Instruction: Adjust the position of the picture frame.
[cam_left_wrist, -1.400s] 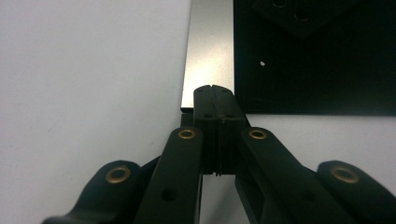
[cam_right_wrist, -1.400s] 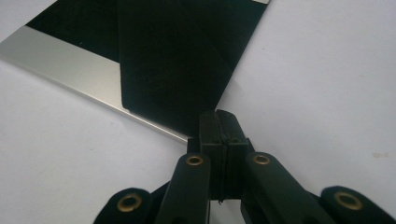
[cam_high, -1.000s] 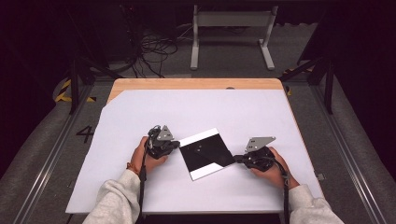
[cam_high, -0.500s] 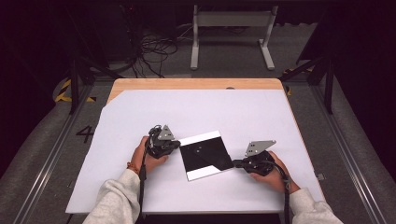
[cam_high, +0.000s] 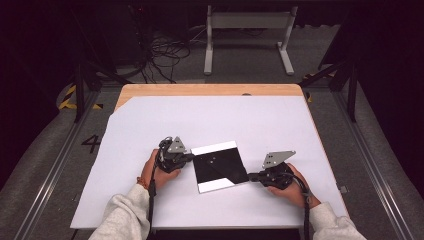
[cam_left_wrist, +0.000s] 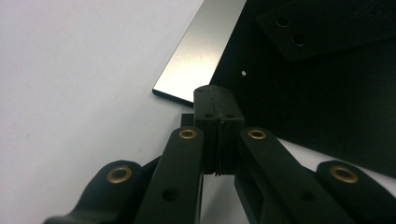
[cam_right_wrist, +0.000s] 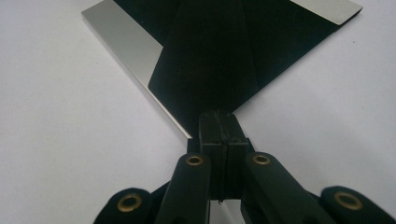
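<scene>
A flat square plate (cam_high: 220, 165), black with a silver strip along two opposite edges, lies turned at an angle on the white tabletop (cam_high: 210, 120). My left gripper (cam_high: 190, 156) is shut, its tips against the plate's left edge. In the left gripper view the closed jaws (cam_left_wrist: 215, 93) meet the plate (cam_left_wrist: 317, 93) just beside a silver strip (cam_left_wrist: 205, 42). My right gripper (cam_high: 251, 175) is shut too, with its tips at the plate's right corner. In the right gripper view the tips (cam_right_wrist: 219, 116) touch the black corner of the plate (cam_right_wrist: 210, 56). Nothing sits between either pair of jaws.
The white sheet covers a wooden table whose bare far edge (cam_high: 210, 90) shows. Beyond it, on the dark floor, are cables (cam_high: 160, 55) and a white metal stand (cam_high: 247, 30). Rails run along both sides of the table.
</scene>
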